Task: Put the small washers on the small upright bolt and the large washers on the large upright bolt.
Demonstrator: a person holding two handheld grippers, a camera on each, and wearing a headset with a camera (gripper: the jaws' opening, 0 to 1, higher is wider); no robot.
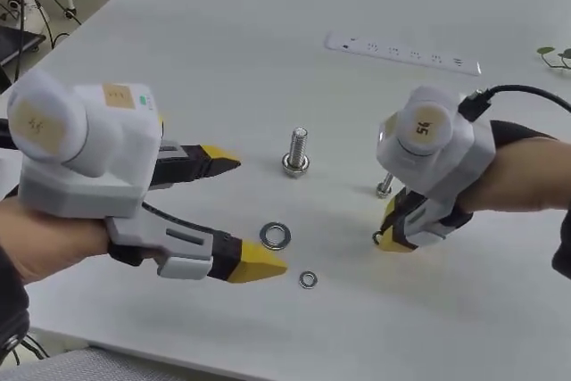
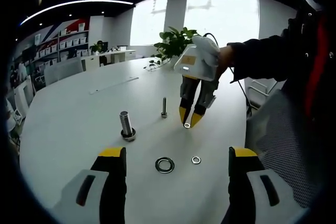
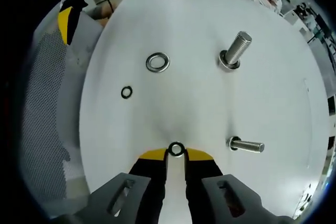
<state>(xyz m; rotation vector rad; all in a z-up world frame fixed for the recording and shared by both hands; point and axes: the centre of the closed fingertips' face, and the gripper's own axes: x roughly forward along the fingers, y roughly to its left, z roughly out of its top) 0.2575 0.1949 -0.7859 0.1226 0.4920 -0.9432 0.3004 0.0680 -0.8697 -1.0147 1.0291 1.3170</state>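
While right gripper [image 3: 176, 153] pinches a small steel washer [image 3: 176, 144] in nearly closed yellow tips near the slim threaded small bolt [image 3: 247, 145], left gripper [image 2: 177, 155] wide apart, empty, flat large washer [image 3: 149, 62] and tiny ring washer [image 3: 123, 92] loose on smooth white table [image 3: 157, 114], thick large bolt [image 3: 236, 48] upright.

The worktop [image 1: 223, 33] is white. The left hand-held gripper [image 1: 248, 213] and right hand-held gripper [image 2: 189, 119] have grey-white bodies, black jaws and yellow tips. Large bolt [image 1: 297, 151], small bolt [image 1: 384, 186], large washer [image 1: 275, 236], loose small washer [image 1: 308, 279] and held small washer [image 3: 176, 149] are silver
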